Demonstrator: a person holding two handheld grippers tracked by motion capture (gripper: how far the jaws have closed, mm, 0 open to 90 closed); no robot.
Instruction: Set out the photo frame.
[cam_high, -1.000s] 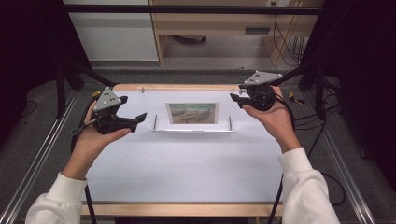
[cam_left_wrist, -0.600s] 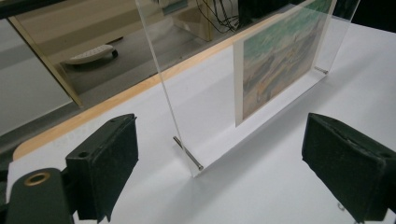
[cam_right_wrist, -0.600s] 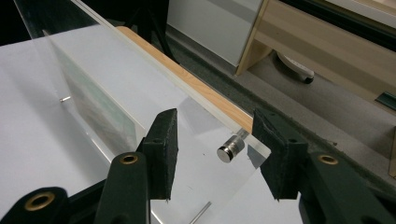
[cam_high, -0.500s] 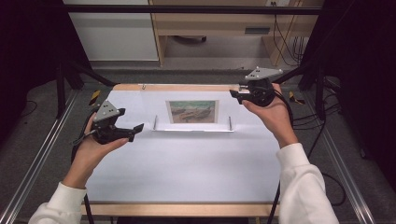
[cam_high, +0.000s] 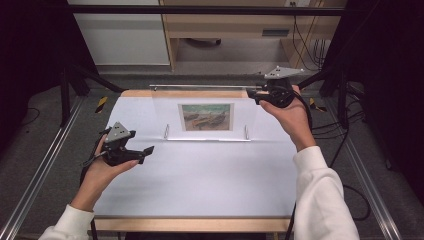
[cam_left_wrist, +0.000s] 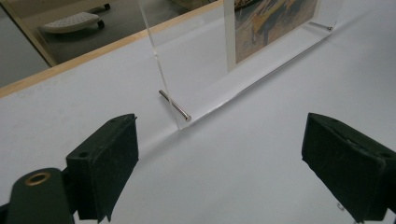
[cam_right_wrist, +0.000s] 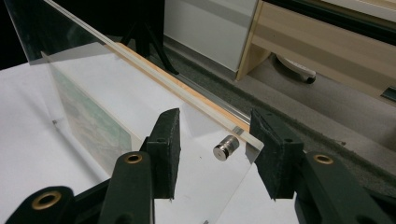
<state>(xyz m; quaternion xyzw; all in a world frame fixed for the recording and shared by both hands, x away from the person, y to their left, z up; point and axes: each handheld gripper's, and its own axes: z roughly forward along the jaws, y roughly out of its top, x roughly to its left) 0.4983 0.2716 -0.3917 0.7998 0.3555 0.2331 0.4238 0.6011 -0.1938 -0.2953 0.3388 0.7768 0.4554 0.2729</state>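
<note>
White tabletop (cam_high: 200, 175) with a pale wooden edge fills the middle of the high view, dark floor and metal rails at both sides, a wooden cabinet in the upper part of the frame.

Standing upright toward the far side of it, just above the frame's centre, is a clear acrylic picture frame (cam_high: 165, 107): two transparent sheets pinned together by small silver bolts (cam_right_wrist: 226, 147), with thin metal pins (cam_left_wrist: 174, 105) sticking out at the foot as supports. Sandwiched in its middle is a small landscape print (cam_high: 206, 116) in muted greens, browns and blues. No writing or label can be read on it.

The right tongs (cam_high: 256, 94), at the upper right of the high view, straddle the frame's upper right corner, one pad on each side near a bolt; whether the pads press the acrylic I cannot tell.

The left tongs (cam_high: 148, 150), at the left of centre, hang released and wide apart over bare tabletop, near the frame's lower left corner, grasping nothing.
</note>
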